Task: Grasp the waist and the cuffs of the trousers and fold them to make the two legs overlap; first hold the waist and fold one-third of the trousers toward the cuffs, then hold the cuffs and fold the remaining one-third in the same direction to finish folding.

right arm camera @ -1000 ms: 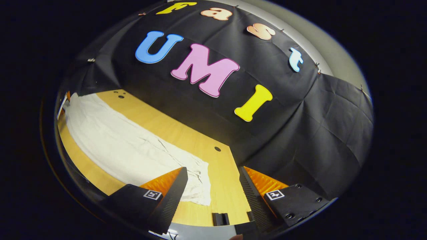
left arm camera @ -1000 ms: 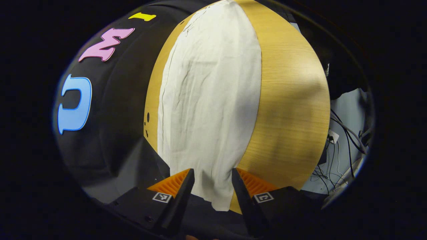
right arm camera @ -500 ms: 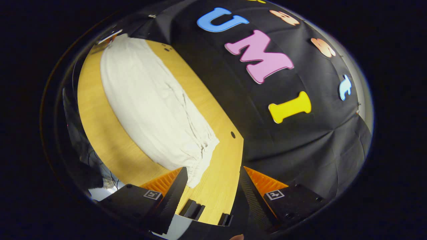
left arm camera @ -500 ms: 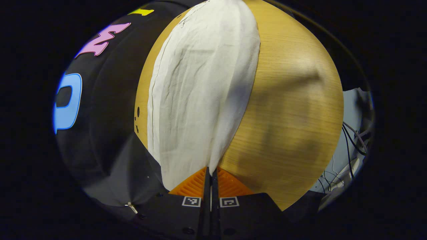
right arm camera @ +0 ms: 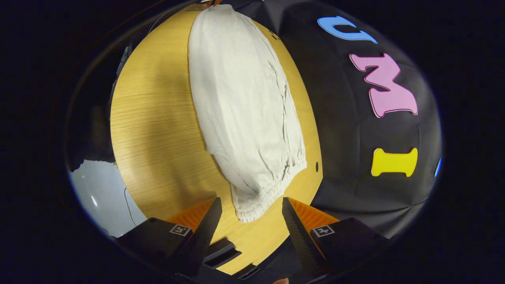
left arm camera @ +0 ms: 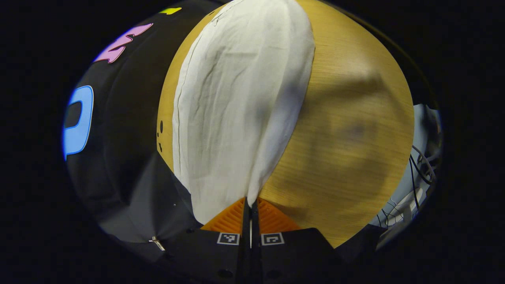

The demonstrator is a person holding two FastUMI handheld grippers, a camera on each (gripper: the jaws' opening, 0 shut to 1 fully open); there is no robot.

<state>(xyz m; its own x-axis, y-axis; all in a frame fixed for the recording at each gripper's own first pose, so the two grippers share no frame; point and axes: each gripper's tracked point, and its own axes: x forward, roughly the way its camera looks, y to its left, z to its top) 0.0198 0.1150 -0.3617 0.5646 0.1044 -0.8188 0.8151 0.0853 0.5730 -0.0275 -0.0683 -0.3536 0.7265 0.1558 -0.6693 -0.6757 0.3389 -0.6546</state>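
White trousers [left arm camera: 236, 106] lie lengthwise on the wooden table [left arm camera: 347, 130], folded along their length. In the left gripper view my left gripper [left arm camera: 250, 201] is shut on the near end of the trousers, and the cloth rises in a ridge from its fingers. In the right gripper view the trousers [right arm camera: 244, 106] end in a gathered elastic waist [right arm camera: 272, 193]. My right gripper [right arm camera: 249, 207] is open, and the waist's near corner lies between its fingers, untouched.
The black cloth wall [right arm camera: 355, 118] runs along the table's far side. Small holes [right arm camera: 317, 167] mark the tabletop near the waist. Cables [left arm camera: 422, 165] lie on the pale floor past the table's edge. Bare wood spreads beside the trousers.
The left gripper shut on the trousers' end and has lifted it slightly. The right gripper swung round toward the waist, which now lies between its open fingers.
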